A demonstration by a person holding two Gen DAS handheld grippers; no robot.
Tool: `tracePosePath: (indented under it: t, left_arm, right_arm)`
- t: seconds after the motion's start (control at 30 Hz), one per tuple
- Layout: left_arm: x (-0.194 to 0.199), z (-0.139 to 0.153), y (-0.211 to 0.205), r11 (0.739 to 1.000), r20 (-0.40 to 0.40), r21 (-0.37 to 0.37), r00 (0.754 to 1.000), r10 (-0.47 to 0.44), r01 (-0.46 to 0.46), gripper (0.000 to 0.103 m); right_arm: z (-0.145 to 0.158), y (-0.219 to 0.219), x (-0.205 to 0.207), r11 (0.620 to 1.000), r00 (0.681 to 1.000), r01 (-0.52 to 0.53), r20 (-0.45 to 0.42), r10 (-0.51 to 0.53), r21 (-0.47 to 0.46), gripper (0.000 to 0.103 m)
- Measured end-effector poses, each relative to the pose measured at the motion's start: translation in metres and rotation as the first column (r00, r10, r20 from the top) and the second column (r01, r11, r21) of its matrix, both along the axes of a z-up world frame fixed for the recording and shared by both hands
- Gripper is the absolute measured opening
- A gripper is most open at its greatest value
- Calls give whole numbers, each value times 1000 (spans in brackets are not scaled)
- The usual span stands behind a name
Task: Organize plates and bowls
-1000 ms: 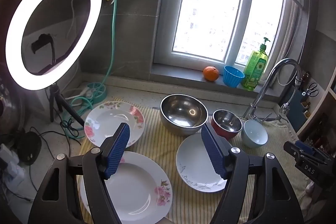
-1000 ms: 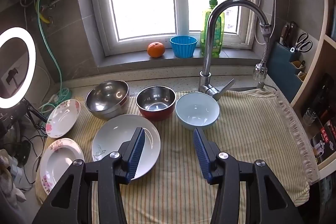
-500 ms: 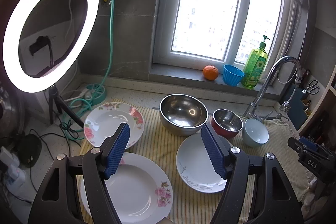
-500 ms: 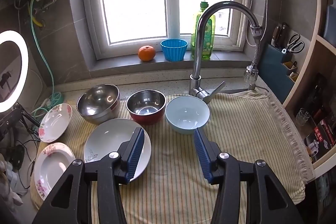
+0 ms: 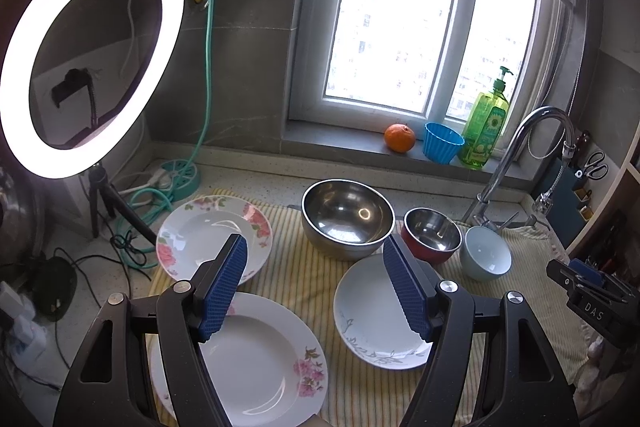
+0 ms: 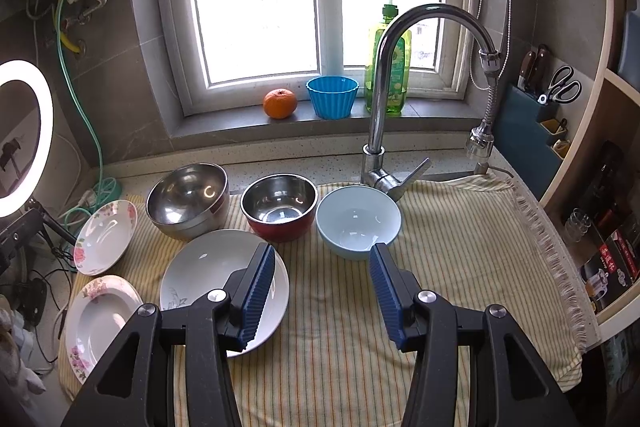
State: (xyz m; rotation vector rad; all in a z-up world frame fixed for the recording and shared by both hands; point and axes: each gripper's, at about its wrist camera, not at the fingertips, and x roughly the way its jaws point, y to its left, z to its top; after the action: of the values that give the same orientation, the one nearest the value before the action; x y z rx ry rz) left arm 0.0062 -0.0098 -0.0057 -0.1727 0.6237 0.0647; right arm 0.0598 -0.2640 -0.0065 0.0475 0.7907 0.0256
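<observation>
On a striped cloth (image 6: pixel 460 247) lie three plates and three bowls. A far pink-flowered plate (image 5: pixel 188 235) (image 6: pixel 105 235), a near pink-flowered plate (image 5: pixel 264 359) (image 6: pixel 94 323) and a white plate with grey leaves (image 5: pixel 368 315) (image 6: pixel 200 267). Behind them stand a large steel bowl (image 5: pixel 347 213) (image 6: pixel 188 199), a red-sided steel bowl (image 5: pixel 432 233) (image 6: pixel 280 211) and a pale blue bowl (image 5: pixel 486 253) (image 6: pixel 358 221). My left gripper (image 5: pixel 316 267) is open and empty above the plates. My right gripper (image 6: pixel 322 277) is open and empty, just in front of the pale blue bowl.
A tall faucet (image 6: pixel 384 107) stands right behind the bowls. An orange (image 6: pixel 280 103), a blue cup (image 6: pixel 332 95) and a green soap bottle (image 6: pixel 394 67) sit on the windowsill. A ring light (image 5: pixel 80 55) with tripod and cables is at left. A knife block (image 6: pixel 536 115) is at right.
The right gripper has moved forward and lower toward the pale blue bowl. The left gripper has barely shifted. No dish has moved.
</observation>
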Motion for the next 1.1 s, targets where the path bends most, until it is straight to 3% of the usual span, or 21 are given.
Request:
tracePosePath:
  t: [0.4, 0.53, 0.8, 1.1]
  left_arm:
    - [2, 0, 0, 1000, -3, -3, 1000, -4, 4, 70]
    - [2, 0, 0, 1000, -5, -2, 1000, -7, 7, 70]
    - [1, -1, 0, 1000, -7, -4, 1000, -10, 9, 70]
    - [2, 0, 0, 1000, -8, -2, 1000, -13, 13, 70]
  right_arm:
    - [-1, -2, 0, 1000, 1000, 3, 0, -3, 4, 46]
    - [-2, -3, 0, 1000, 1000, 3, 2, -3, 5, 54]
    - [-3, -1, -1, 1000, 1000, 1, -2, -1, 1, 55]
    - [-2, -1, -1, 1000, 1000, -3, 0, 3, 6, 76]
